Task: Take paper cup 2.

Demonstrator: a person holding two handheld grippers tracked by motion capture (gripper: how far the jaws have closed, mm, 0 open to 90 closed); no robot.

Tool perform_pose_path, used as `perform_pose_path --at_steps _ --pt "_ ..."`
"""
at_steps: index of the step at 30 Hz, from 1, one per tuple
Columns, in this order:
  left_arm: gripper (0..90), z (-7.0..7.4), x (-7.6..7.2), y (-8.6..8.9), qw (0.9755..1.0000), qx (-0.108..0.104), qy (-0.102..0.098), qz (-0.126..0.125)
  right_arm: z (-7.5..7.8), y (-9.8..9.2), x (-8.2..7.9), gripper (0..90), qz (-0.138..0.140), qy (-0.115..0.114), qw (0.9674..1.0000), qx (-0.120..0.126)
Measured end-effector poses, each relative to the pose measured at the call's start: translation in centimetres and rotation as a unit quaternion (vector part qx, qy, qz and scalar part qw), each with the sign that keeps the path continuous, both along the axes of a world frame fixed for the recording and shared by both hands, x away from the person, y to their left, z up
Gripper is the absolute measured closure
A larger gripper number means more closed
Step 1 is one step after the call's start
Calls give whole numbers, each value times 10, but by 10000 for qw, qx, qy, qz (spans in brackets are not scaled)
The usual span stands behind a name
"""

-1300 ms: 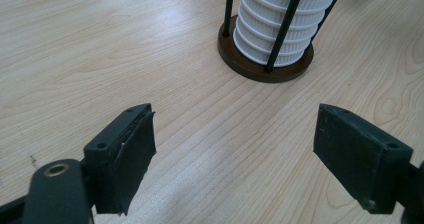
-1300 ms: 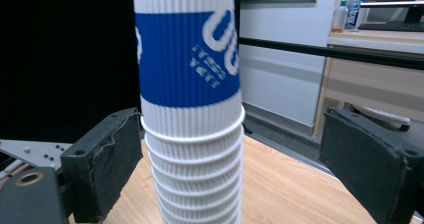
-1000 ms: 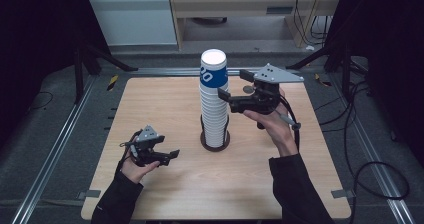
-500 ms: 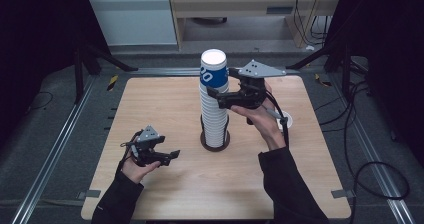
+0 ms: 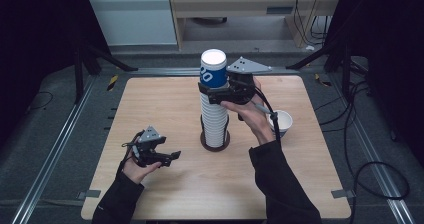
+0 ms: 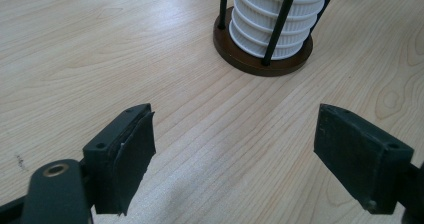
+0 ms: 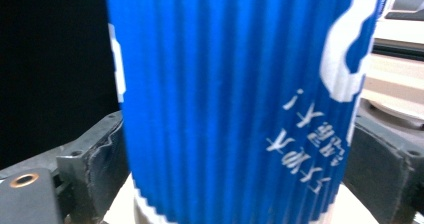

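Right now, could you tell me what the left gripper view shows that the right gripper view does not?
Left gripper view: bare wooden table, the holder's dark round base with black rods, white ribbed cups low in the stack, and its open jaws with nothing between them.

Right gripper view: the blue ribbed top cup with white printing, between its jaws.

Shared: the cup stack.

A tall upright stack of white ribbed paper cups (image 5: pixel 215 119), topped by an upside-down blue ribbed cup (image 5: pixel 213 69), stands in a round dark holder (image 5: pixel 215 143) at the table's centre.
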State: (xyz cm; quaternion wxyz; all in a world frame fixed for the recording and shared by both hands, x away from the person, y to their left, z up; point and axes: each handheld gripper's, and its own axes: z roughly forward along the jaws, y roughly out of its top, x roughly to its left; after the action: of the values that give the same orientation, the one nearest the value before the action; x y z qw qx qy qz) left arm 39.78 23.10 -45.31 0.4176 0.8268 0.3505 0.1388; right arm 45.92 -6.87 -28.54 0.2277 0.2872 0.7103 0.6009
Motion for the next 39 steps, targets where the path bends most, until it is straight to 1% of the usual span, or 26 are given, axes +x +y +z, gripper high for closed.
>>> perform_pose_path --at_steps 4,8,10,14,17,24,28,39 --pt "159 0 0 1 10000 -13 2 6 0 1 1 112 -48 -46 10000 51" --pt "160 0 0 1 10000 -10 -4 0 0 2 0 167 -9 -73 10000 63" --pt "160 0 0 1 10000 -20 -2 7 0 2 -2 173 -48 -108 9999 15" --pt "159 0 0 1 10000 -20 7 14 1 1 -2 177 -33 -76 10000 40" --pt "160 0 0 1 10000 -17 9 7 8 -2 -6 183 4 -192 9996 225" --pt "159 0 0 1 10000 -20 8 15 19 -5 -10 193 10 -284 9995 155" --pt "159 0 0 2 10000 -29 17 14 24 -6 -11 196 26 -309 9993 195" --pt "159 1 0 3 10000 -49 8 20 45 -7 -15 199 -39 -549 9981 285"
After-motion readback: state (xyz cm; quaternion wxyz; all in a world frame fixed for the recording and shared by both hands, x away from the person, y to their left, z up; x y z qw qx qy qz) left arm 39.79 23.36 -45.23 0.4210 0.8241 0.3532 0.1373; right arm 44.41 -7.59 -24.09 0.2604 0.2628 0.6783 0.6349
